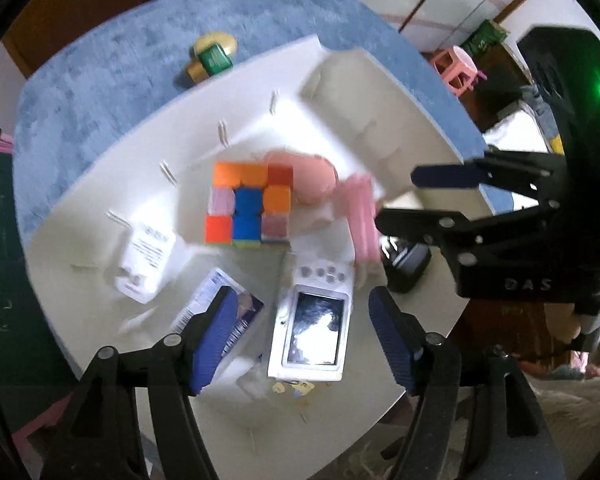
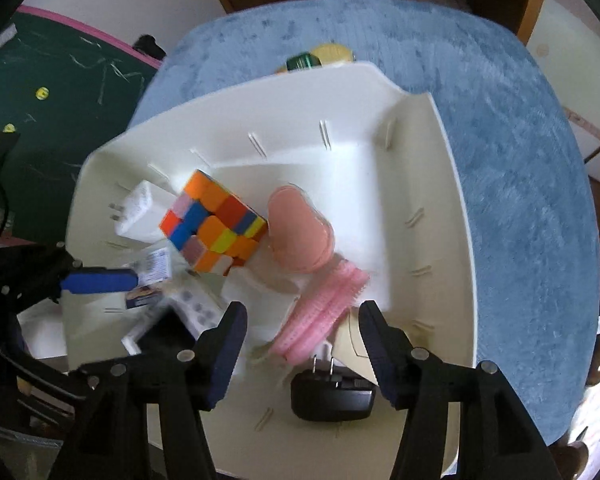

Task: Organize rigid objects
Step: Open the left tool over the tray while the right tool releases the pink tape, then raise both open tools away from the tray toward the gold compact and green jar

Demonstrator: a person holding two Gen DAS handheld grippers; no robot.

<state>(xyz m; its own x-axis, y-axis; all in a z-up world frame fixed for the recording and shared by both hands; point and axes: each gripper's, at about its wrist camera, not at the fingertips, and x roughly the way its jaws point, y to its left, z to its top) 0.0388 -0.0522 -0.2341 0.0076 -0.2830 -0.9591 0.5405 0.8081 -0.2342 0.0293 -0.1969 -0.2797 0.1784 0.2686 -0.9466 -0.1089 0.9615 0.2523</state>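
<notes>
A white bin [image 2: 440,168] sits on a blue mat [image 2: 520,160], and both grippers point steeply down into it.

The left gripper [image 1: 304,332] hangs over the near left part of the bin. Its fingers [image 1: 214,336] stand fairly wide apart, pressing on nothing. A white handheld game console [image 1: 312,320] lies directly below the gap between them, screen up, with its button end toward the middle of the bin. A printed card [image 1: 220,304] lies under the left finger, and a white plug adapter [image 1: 144,260] lies beyond it near the left wall.

The right gripper [image 2: 300,344] hangs over the near middle of the bin, its fingers [image 2: 226,348] also apart and gripping nothing. A pink hair roller [image 2: 324,312] lies slantwise below the gap, and a black charger [image 2: 332,396] with its two prongs pointing up the frame lies nearer the bin's near edge, low between the two fingers. Whether either fingertip touches these things cannot be told.

In the middle of the bin a puzzle cube [image 2: 214,224] sits tilted, touching or just beside a pink heart-shaped case [image 2: 300,236] on its right. The far right corner of the bin is bare.

Outside the bin, beyond its far wall, a gold and green bottle [image 1: 212,58] lies on the mat. The pictures are somewhat blurred.
</notes>
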